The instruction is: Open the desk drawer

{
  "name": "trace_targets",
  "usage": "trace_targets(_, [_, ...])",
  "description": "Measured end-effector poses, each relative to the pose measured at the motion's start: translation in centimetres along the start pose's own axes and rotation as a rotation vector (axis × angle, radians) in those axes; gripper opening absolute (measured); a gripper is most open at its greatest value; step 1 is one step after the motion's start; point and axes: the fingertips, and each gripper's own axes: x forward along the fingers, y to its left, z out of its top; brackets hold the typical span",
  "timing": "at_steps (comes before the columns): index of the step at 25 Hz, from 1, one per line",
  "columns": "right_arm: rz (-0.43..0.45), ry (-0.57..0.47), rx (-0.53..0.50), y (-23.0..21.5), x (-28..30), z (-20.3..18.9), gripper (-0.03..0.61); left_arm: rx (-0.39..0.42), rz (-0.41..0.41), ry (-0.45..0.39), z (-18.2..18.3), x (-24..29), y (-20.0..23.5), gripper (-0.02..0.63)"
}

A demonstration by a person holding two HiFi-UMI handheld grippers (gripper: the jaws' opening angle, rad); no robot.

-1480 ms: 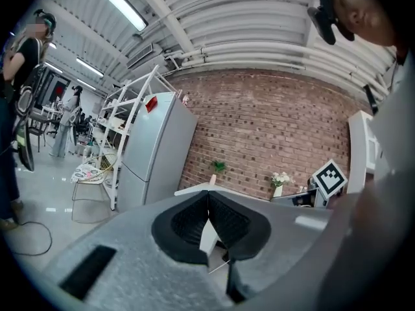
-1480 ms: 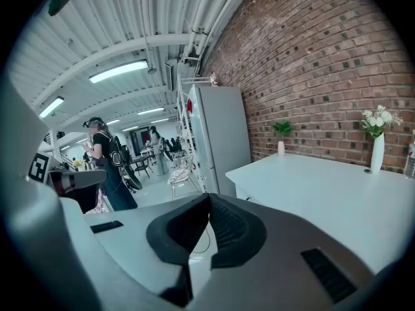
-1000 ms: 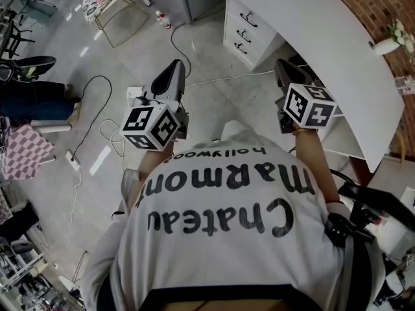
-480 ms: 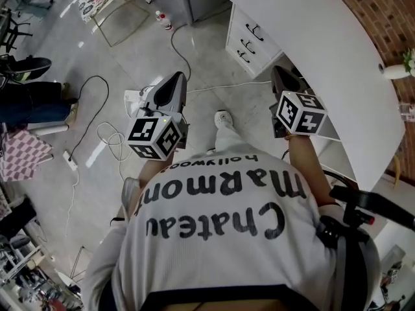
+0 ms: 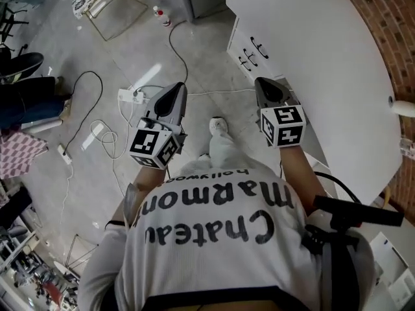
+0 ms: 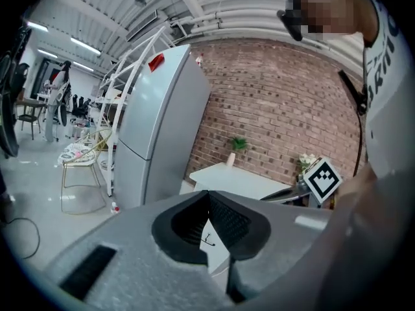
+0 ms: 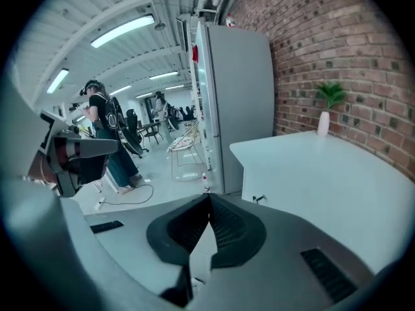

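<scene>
Both jaw pairs are pressed together and empty: left gripper [image 5: 173,91], right gripper [image 5: 266,87]. Step looks like approach. The drawers [image 5: 250,52] sit at the desk's [image 5: 324,57] far end, well ahead of you. Next, part the right jaws and line up on a handle [image 5: 260,46].

shirt: my tee [image 5: 194,251] was white with black lettering | left claw [image 6: 209,193]: grey shell, black ribbed pads [image 6: 227,222] | right claw [image 7: 209,197]: same grey | cubes [image 5: 154,146]: bore black-and-white square markers | shoe [image 5: 218,126]: white
</scene>
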Motion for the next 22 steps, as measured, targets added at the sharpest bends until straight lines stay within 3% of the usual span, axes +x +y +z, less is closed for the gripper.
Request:
trace_targets(4, [0.07,0.061,0.03,-0.3,3.9,-1.5,0.011,-0.039,-0.009,0.044,-1.9,2.1,0.8,0.015])
trace_targets(9, [0.075,0.097,0.014,-1.0,6.9,-4.2,0.011,-0.049,0.031,0.089,-5.3,2.8,1.0,0.015])
trace_targets(15, [0.031,0.15,0.025,-2.6,10.6,-8.5,0.011,-0.121,0.011,0.118,-8.7,4.2,1.7,0.015])
trace_targets(22, [-0.032,0.21,0.055,-4.4,14.7,-12.0,0.011,-0.098,0.007,0.18,-12.3,5.5,4.1,0.015])
